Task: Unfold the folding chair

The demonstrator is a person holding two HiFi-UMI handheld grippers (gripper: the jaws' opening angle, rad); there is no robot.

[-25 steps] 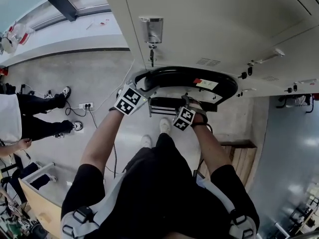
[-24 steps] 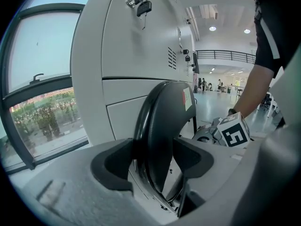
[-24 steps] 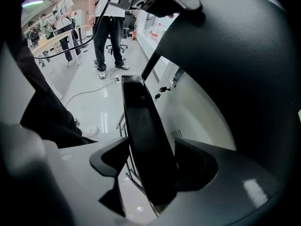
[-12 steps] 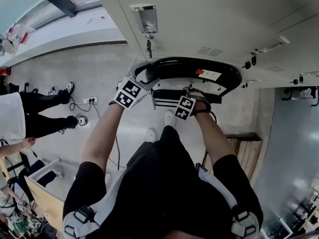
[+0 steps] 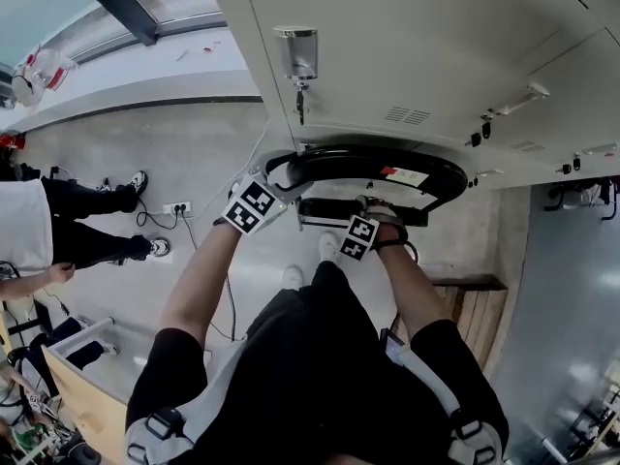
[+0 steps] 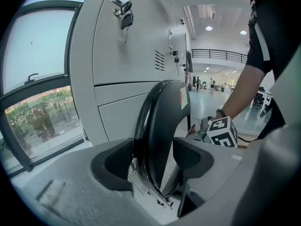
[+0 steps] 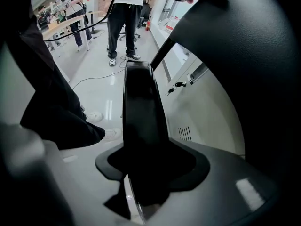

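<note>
The folding chair stands folded against white lockers, its black curved backrest (image 5: 373,158) on top. My left gripper (image 5: 276,184) is shut on the backrest's left end, and the left gripper view shows the black backrest (image 6: 162,121) and its metal frame squeezed between the pads of that gripper (image 6: 153,159). My right gripper (image 5: 373,209) points steeply down at the black seat edge (image 5: 325,209) below the backrest. In the right gripper view that seat edge (image 7: 138,107) stands between the closing jaws of this gripper (image 7: 146,166) and nearly fills the gap.
The white lockers (image 5: 407,46) rise right behind the chair, with a key hanging in a lock (image 5: 298,61). A bystander (image 5: 58,231) stands at left beside a power strip and cable (image 5: 174,206). A wooden bench (image 5: 467,308) lies at right and a wooden cart (image 5: 82,381) at lower left.
My left gripper has shifted slightly with the backrest's end in it. The right gripper has stayed at the seat edge and rolled a little.
</note>
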